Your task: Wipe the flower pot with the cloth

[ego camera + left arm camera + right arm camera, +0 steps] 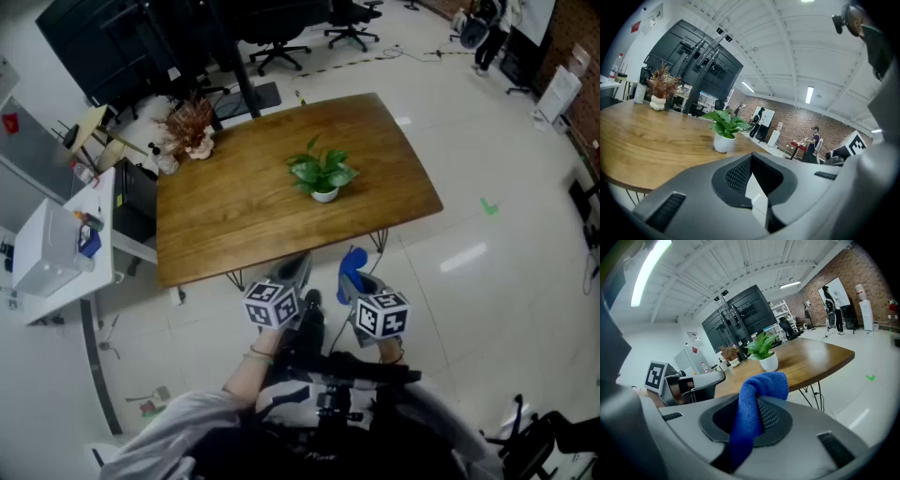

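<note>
Two hand-held grippers are hovering over the floor, just short of the near edge of a wooden table (234,225).

On the left, the left gripper (292,272) is pointing toward the table. In the left gripper view its jaws are drawn almost together, leaving only a thin pale sliver between the dark pads, and nothing is sitting between them. Its marker cube (272,305) is facing up at the person's wrist.

To its right, the right gripper (360,284) is pinching a blue cloth (351,270). In the right gripper view the cloth (764,385) is rising from between the narrow jaws, folding over at the top and drooping forward.

The flower pot (324,195) is standing upright near the middle of the table, well apart from both grippers. It is small, round and white, and it is holding a plant with broad green leaves (322,171). The left gripper view is showing it (723,143) from the side, with smooth, plain walls.

A dried-flower arrangement (190,127) is sitting at the table's far left corner.

From above, the leaves are covering most of the pot's rim. The cloth's lower end is dropping out of sight between the jaws. Any dirt on the pot is too small to make out.
</note>
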`<move>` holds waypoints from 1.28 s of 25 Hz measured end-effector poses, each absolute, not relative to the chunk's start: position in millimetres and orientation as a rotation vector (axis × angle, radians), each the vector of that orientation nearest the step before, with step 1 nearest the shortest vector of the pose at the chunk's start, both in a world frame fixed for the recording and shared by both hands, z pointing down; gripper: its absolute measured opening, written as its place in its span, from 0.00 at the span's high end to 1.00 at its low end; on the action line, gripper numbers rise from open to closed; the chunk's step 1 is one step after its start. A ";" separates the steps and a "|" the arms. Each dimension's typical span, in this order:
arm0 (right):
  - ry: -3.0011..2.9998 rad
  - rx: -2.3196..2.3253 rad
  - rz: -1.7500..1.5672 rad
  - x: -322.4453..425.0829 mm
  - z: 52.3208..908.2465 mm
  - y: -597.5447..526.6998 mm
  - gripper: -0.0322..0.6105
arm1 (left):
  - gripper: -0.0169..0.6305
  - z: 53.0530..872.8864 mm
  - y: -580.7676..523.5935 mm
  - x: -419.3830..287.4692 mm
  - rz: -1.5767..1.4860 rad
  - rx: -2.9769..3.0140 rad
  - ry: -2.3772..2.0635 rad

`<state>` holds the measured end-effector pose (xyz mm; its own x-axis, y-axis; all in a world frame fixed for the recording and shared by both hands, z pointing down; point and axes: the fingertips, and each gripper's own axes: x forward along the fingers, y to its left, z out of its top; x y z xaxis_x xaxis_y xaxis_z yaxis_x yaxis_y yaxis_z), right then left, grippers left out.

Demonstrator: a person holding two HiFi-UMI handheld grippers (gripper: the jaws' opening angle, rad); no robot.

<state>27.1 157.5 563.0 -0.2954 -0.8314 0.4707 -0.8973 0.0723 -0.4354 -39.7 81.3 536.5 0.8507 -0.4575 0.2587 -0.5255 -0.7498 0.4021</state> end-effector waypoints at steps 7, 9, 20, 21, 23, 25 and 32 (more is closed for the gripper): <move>-2.183 1.872 1.047 44.2 561.4 69.3 0.86 | 0.97 540.6 -12.7 -13.7 0.220 2.569 -0.651; -2.156 1.885 1.054 50.8 563.4 46.2 0.86 | 0.97 547.8 -33.7 -5.4 0.238 2.562 -0.620; -1.996 1.935 1.033 83.1 579.1 -18.3 0.86 | 0.97 591.4 -105.8 20.9 0.295 2.448 -0.524; -1.964 1.925 0.998 90.9 582.2 -17.0 0.86 | 0.97 594.3 -107.0 21.4 0.292 2.430 -0.524; -1.909 1.896 0.913 109.9 586.4 -14.6 0.86 | 0.97 598.0 -108.2 23.3 0.292 2.406 -0.527; -1.910 1.849 0.822 126.4 585.9 -17.4 0.86 | 0.97 600.6 -107.8 24.2 0.301 2.391 -0.545; -2.183 1.573 0.657 124.6 561.1 -63.9 0.86 | 0.97 603.3 -99.6 20.6 0.306 2.331 -0.647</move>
<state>124.6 -63.9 561.1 -0.3087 -0.7784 0.5467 -0.9508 0.2686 -0.1544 20.6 -99.6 603.3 0.8480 -0.3660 0.3832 -0.5284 -0.6387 0.5594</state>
